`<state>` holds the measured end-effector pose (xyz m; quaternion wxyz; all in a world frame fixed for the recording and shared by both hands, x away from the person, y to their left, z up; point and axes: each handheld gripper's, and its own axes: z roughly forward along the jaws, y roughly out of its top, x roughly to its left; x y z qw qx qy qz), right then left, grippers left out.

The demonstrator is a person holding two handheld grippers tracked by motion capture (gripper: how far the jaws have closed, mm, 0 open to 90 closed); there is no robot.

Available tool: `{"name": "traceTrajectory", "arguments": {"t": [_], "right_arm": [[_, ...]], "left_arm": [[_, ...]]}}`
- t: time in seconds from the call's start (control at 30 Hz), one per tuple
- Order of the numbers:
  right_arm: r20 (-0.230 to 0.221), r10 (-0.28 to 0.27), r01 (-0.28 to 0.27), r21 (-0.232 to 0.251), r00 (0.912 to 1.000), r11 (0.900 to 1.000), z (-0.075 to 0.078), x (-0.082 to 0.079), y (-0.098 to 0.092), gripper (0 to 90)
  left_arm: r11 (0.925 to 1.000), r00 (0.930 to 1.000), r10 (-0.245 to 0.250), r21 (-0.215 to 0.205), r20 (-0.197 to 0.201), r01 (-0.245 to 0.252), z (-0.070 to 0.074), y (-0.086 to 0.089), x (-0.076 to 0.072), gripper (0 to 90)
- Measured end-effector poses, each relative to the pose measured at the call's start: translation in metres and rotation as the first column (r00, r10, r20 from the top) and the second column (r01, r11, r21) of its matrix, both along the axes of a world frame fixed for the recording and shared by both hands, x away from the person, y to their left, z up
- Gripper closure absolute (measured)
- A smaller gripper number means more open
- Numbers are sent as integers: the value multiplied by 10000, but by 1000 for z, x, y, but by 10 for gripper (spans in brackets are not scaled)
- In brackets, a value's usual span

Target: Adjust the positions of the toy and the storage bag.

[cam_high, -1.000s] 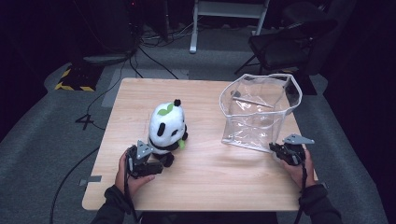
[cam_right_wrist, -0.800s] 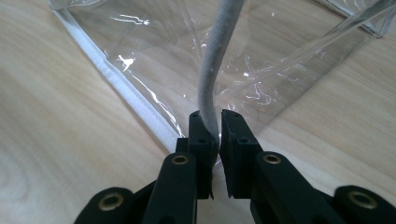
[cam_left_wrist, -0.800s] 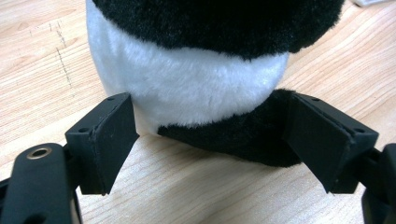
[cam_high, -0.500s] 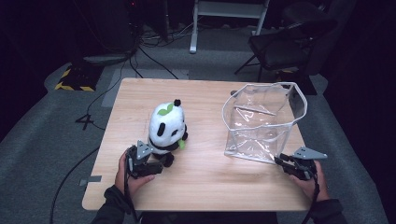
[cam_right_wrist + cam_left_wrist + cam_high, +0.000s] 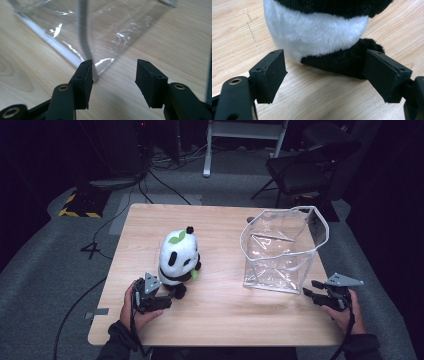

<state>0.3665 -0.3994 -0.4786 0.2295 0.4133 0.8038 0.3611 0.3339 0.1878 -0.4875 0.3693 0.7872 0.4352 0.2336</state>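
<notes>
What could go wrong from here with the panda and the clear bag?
1. The left gripper stands open low at the panda, near its black foot; closing there may catch only plush, so the toy could tip or slip when lifted.
2. The right gripper has just been opening, with nothing between its jaws. The clear bag stands unheld, so it may slide or fold if the panda is pushed in.
</notes>
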Motion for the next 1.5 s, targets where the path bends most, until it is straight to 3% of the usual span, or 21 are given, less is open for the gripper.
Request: {"name": "traceTrajectory", "arguments": {"t": [0.1, 0.13, 0.17, 0.3, 0.47, 0.5, 0.53, 0.57, 0.63, 0.67, 0.77, 0.8, 0.87, 0.9, 0.93, 1.1, 1.3, 1.5], "right_arm": [[8, -109, 108, 258, 9999, 9996, 1, 0, -6, 486], [159, -568, 563, 274, 9983, 9980, 4, 3, -10, 484], [159, -568, 563, 274, 9983, 9980, 4, 3, -10, 484], [381, -1412, 1404, 247, 9892, 9898, 8, 19, -13, 468], [74, -1988, 1982, 490, 9800, 9789, -2, 53, -14, 403], [74, -1988, 1982, 490, 9800, 9789, -2, 53, -14, 403], [-87, -2089, 2090, 651, 9779, 9757, -3, 58, -14, 394], [-299, -2204, 2224, 1168, 9750, 9679, -4, 67, -15, 386], [-412, -2208, 2243, 1199, 9744, 9671, -4, 71, -15, 386], [-314, -2452, 2470, 827, 9690, 9655, -5, 78, -11, 383], [-326, -2643, 2662, 850, 9639, 9602, -7, 86, -9, 375], [-718, -2562, 2624, 972, 9639, 9600, -9, 95, -9, 346], [-952, -2490, 2590, 1130, 9638, 9592, -10, 99, -7, 338], [-796, -2491, 2567, 1070, 9652, 9606, -11, 102, -5, 345], [-931, -2253, 2357, 1207, 9698, 9643, -12, 107, -1, 350], [-1067, -2216, 2338, 1207, 9693, 9648, -11, 116, 9, 348], [-966, -1662, 1744, 830, 9813, 9812, -9, 124, 32, 354], [-1021, -1485, 1576, 879, 9836, 9836, -12, 129, 49, 374]], "left_arm": [[10000, 10000, -13, 81, -17, 13, -1, -1, 0, 189], [10000, 10000, -29, 70, 1, 29, -1, -1, 0, 189], [10000, 10000, -29, 70, 1, 29, -1, -1, 0, 189], [9999, 9999, -58, 104, -105, 59, -3, -3, 2, 190], [9997, 9998, -179, 168, -117, 180, -4, -5, 2, 190], [9998, 9998, -158, 137, -142, 160, -5, -5, 3, 190], [9997, 9997, -169, 147, -173, 172, -5, -4, 3, 189], [9998, 9996, -173, 134, -204, 176, -5, -5, 3, 189], [9997, 9996, -192, 165, -187, 195, -5, -5, 3, 189], [9995, 9996, -233, 218, -171, 237, -5, -5, 3, 189], [9993, 9995, -261, 254, -164, 265, -6, -6, 3, 189], [9994, 9994, -274, 228, -204, 279, -6, -6, 3, 189], [9992, 9992, -318, 214, -221, 323, -7, -6, 4, 189], [9992, 9992, -339, 219, -223, 344, -7, -6, 4, 189], [9991, 9992, -350, 240, -201, 355, -7, -6, 4, 189], [9992, 9992, -329, 242, -209, 334, -7, -6, 4, 190], [9991, 9992, -324, 271, -223, 330, -7, -5, 4, 191], [9989, 9991, -356, 293, -226, 363, -7, -5, 4, 191]]}}
